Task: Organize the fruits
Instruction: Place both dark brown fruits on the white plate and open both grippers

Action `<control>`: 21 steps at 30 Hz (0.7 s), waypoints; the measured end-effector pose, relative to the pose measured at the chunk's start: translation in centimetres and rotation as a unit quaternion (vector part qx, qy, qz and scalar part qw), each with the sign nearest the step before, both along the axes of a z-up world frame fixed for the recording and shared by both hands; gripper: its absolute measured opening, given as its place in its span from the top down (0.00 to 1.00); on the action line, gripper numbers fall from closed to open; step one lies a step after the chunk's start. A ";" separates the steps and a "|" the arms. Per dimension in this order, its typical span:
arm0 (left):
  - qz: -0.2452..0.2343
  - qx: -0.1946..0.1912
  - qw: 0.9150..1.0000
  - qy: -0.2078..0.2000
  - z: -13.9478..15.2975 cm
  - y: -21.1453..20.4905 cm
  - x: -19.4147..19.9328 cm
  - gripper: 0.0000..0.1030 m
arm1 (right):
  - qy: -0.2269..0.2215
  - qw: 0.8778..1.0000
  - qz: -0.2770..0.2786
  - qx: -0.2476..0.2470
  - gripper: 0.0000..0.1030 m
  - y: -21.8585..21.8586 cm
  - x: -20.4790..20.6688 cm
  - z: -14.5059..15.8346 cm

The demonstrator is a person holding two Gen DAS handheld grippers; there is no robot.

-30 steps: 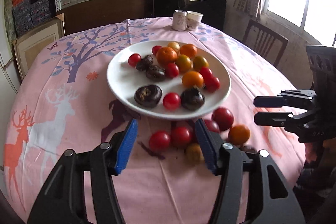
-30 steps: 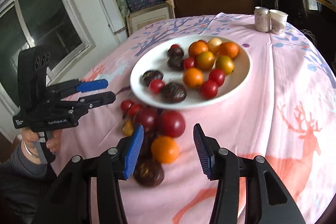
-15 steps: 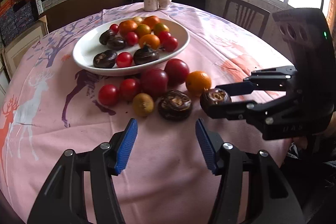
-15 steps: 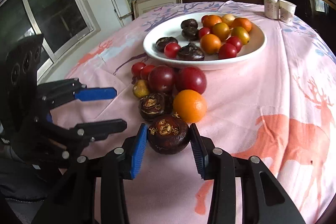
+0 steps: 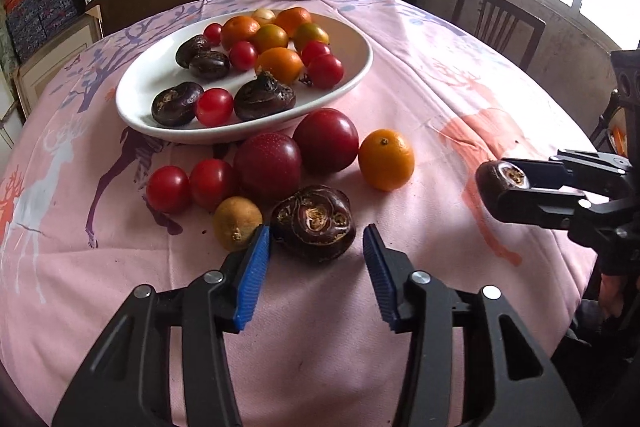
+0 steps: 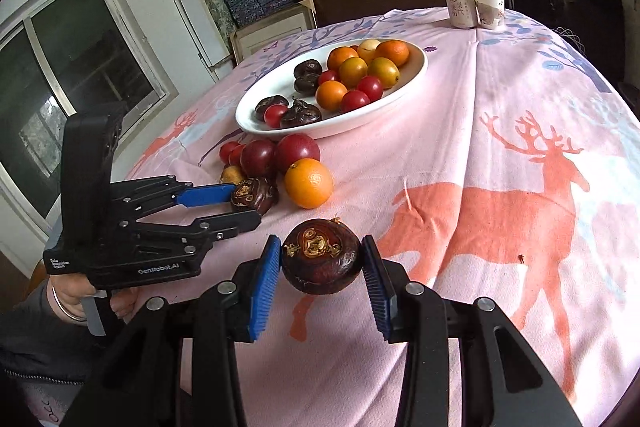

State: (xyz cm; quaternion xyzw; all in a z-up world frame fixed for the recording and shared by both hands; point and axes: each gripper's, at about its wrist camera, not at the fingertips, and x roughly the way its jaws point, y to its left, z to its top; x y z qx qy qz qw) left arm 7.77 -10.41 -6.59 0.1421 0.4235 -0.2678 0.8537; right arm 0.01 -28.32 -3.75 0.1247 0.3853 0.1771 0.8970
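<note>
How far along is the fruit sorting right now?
Well underway: the white plate already holds many fruits. The right tongs grip one water chestnut; the open left tongs flank another water chestnut. Two plums, an orange and small tomatoes remain on the tablecloth.

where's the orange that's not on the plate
The loose orange sits on the tablecloth just right of the two big red fruits, in front of the white plate; the right wrist view shows it too.

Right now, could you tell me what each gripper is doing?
Left gripper: open, around a water chestnut on the tablecloth.
Right gripper: closed on another water chestnut.
</note>
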 end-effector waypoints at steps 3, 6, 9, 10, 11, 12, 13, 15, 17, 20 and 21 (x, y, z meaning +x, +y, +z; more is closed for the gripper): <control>0.005 0.004 1.000 -0.001 -0.3 -0.6 0.5 0.55 | -0.005 1.000 0.000 0.005 0.60 0.0 0.0 0.1; 0.005 -0.021 1.000 0.001 0.2 -0.1 0.5 0.59 | -0.008 1.000 0.000 0.010 0.60 -0.1 -0.2 0.3; -0.003 -0.041 0.999 -0.011 1.4 0.8 -0.7 0.59 | -0.013 1.000 0.000 0.008 0.60 -0.2 -0.5 0.9; -0.001 -0.054 0.998 -0.014 2.0 1.3 -1.0 0.59 | -0.016 1.000 -0.001 0.009 0.60 -0.2 -0.5 1.2; 0.006 -0.062 0.998 -0.021 2.6 1.9 -1.1 0.59 | -0.020 1.000 -0.001 0.012 0.60 -0.3 -0.4 1.5; 0.014 -0.071 0.997 -0.028 3.3 2.6 -1.1 0.59 | -0.025 1.000 -0.001 0.015 0.60 -0.4 -0.2 1.8; 0.023 -0.083 0.996 -0.035 4.0 3.3 -0.8 0.58 | -0.030 0.999 -0.001 0.017 0.60 -0.5 0.1 2.2; 0.042 -0.097 0.993 -0.044 5.1 4.7 0.2 0.58 | -0.034 0.999 -0.004 0.018 0.60 -0.5 1.2 3.0; 0.058 -0.098 0.992 -0.047 5.8 5.5 2.0 0.58 | -0.040 0.999 0.001 0.023 0.60 -0.3 2.8 3.9; 0.072 -0.089 0.992 -0.054 6.6 5.8 5.2 0.58 | -0.044 0.999 0.004 0.025 0.60 0.3 6.0 5.3; 0.077 -0.088 0.992 -0.056 6.7 5.8 6.2 0.58 | -0.042 0.999 0.005 0.027 0.60 0.5 7.3 5.7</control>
